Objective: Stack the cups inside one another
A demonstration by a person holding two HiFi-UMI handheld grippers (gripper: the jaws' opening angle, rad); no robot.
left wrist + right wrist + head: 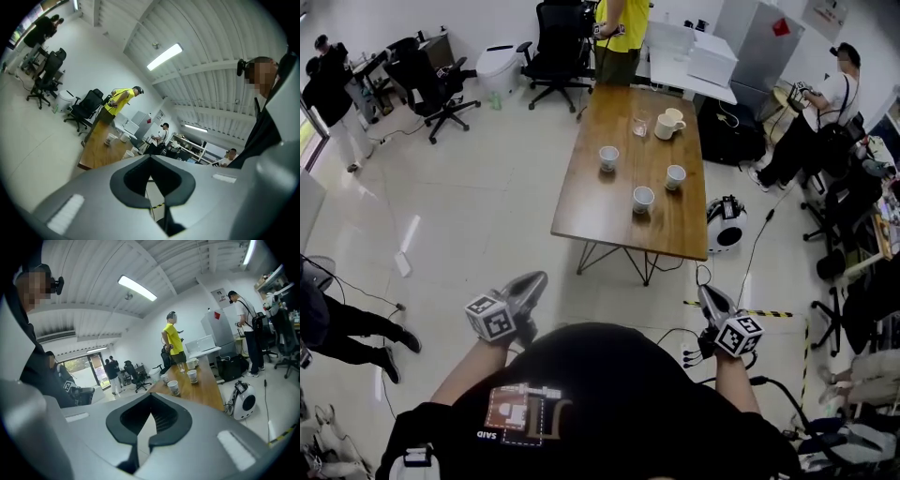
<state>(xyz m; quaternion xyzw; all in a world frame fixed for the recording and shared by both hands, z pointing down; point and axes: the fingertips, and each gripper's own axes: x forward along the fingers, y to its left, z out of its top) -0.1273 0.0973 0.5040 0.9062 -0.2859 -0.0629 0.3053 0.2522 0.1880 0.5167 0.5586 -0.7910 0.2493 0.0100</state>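
My left claw point(528, 284) and my right claw point(711, 299) are both clenched on nothing; in each gripper view the smooth grey moulded jaws meet at their tips, with only a dark hollow behind them, ribbed on the right claw; the cups are well apart from both claws, on the long wooden tabletop point(591, 202) at my 12 o'clock; its top is brown, grained and rectangular, on thin dark metal legs; three small white cups, round and tapering, stand upright and separate there, none inside another; the far cup point(608, 157) is at about 10 o'clock of the group, the right cup point(675, 175) at 2 o'clock, the near cup point(643, 199) at 6 o'clock, closest to me; beyond them, toward 12 o'clock, a cream mug point(667, 125) with a handle stands just beside a clear glass point(639, 126); a round white-and-black device point(727, 223) sits on the glossy pale floor point(487, 206) at the tabletop's 3 o'clock side
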